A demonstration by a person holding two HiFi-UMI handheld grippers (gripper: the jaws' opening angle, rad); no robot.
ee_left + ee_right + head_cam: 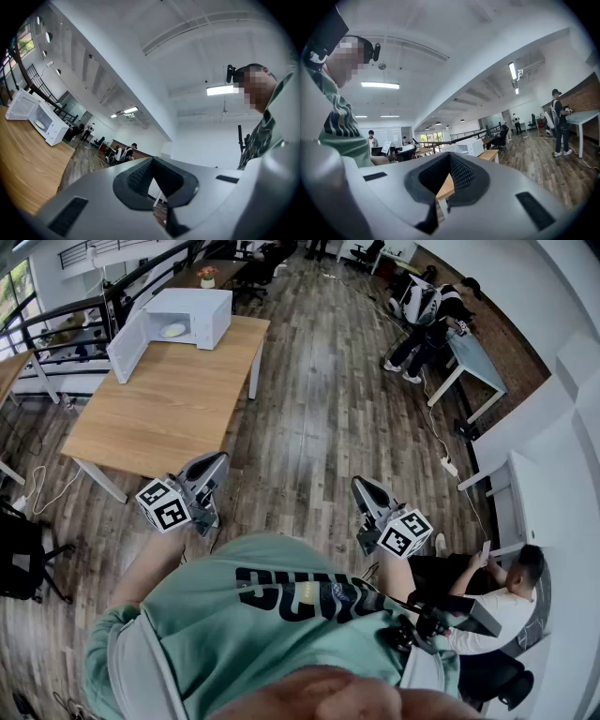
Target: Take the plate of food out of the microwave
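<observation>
table top (159, 413): bare up to microwave (208, 307) | door (127, 345): swung wide left | front opening (187, 323): unobstructed

White microwave (202, 315); pale wood table (159, 409); left tongs (220, 458), right tongs (359, 485) grey, black-white marker cubes (164, 505) (405, 532); mint-green shirt (281, 615).

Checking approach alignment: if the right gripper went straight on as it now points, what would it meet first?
Likely the wooden table, framed between its jaws, before the microwave; depth is unclear.
</observation>
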